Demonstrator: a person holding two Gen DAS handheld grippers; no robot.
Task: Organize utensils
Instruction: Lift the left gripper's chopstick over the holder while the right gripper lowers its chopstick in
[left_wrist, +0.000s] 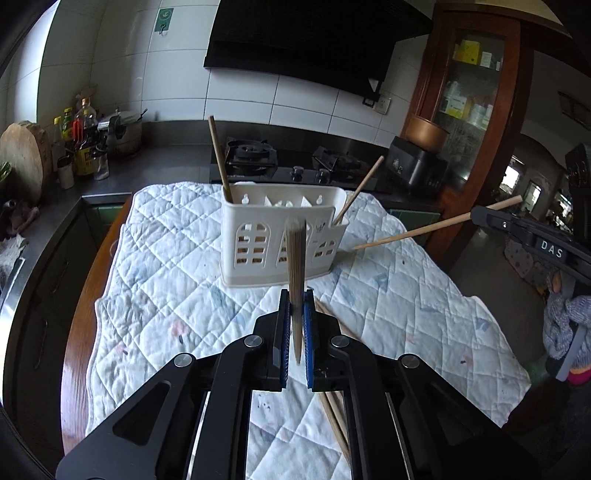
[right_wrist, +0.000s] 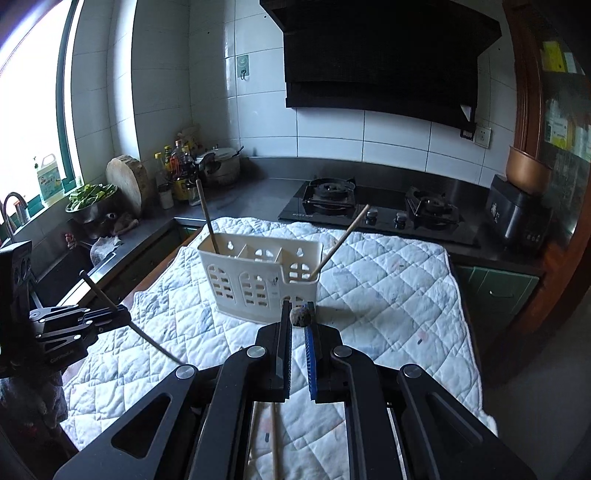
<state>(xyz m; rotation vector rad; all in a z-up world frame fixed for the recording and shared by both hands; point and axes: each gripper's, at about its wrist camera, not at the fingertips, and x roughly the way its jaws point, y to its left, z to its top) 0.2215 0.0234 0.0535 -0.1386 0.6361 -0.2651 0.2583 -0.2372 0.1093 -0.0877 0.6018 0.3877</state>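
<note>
**Holding a chopstick in each gripper above the quilted cloth**

Pointing forward and tilted downward, the left gripper (left_wrist: 295, 295) has its jaws clenched on a chopstick (left_wrist: 296, 266) that stands nearly upright between the pads, its blunt end toward twelve o'clock. The right gripper (right_wrist: 298, 308), pitched down likewise, grasps another chopstick (right_wrist: 301, 316) seen end-on at its tips; from the left wrist view this same stick (left_wrist: 436, 226) juts toward nine o'clock from the black fingers at three o'clock. The white utensil caddy (left_wrist: 280, 240) stands upright on the quilted cloth (left_wrist: 166, 288), at twelve o'clock from both grippers, with one chopstick (left_wrist: 218, 158) leaning in its left compartment and one (left_wrist: 360, 194) in its right. More loose chopsticks (left_wrist: 334, 413) lie on the cloth beneath the left gripper.
</note>
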